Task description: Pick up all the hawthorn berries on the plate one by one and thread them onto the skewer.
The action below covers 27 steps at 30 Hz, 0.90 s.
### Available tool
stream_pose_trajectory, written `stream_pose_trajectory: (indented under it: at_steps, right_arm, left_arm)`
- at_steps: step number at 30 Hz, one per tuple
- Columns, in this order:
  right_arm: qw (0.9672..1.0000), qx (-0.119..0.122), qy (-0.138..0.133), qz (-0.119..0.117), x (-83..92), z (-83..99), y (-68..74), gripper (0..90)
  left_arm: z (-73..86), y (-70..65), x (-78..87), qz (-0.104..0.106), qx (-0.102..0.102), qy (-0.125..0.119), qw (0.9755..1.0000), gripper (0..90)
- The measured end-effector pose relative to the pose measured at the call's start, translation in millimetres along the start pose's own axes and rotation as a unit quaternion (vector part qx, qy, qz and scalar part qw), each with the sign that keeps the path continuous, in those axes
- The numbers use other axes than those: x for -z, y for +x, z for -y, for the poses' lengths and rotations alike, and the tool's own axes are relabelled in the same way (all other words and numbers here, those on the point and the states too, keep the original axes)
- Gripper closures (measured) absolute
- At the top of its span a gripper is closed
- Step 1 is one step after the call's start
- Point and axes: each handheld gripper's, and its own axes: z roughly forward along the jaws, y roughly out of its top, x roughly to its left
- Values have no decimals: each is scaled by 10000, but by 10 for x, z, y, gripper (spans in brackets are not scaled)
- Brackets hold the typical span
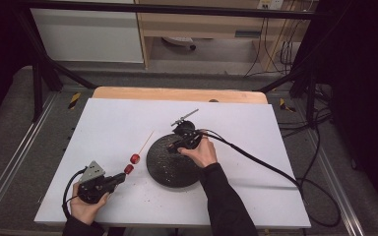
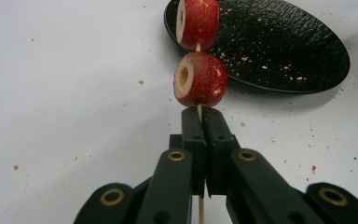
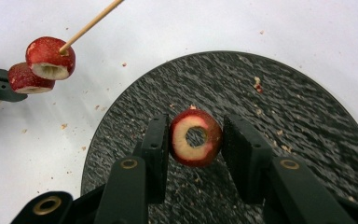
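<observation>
White table: left gripper (image 2: 200,122) pinches a skewer (image 2: 198,111) bearing two fruits; right gripper (image 3: 196,140) clamps a cored fruit (image 3: 196,137) over the plate (image 3: 307,121), probably threading next onto the skewer's tip.

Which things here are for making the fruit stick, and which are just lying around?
For the job:
- skewer, clamped in the left gripper
- two threaded fruit pieces
- cored fruit piece, gripped by the right gripper
- black plate

Just lying about:
- crumbs on the white table
- cables beside the table
</observation>
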Motion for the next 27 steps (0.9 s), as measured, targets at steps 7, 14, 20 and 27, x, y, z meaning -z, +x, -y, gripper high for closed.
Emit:
stream_pose_trajectory:
  at_steps: [7, 14, 20, 27]
  right_arm:
    - [9993, -229, -310, -23, 66, 177, -48, 630]
    - [9961, -481, -743, -61, 101, 389, -95, 631]
    - [9914, -725, -1085, -89, 104, 558, -121, 631]
    - [9830, -962, -1552, -187, 134, 727, -120, 632]
  left_arm:
    - [-5, -30, -12, 10, -13, -11, 10000, 883]
    - [-10, -59, -41, 28, -42, 8, 10000, 883]
    - [-16, -84, -55, 41, -76, 6, 10000, 883]
    - [-23, -109, -73, 48, -72, 6, 10000, 883]
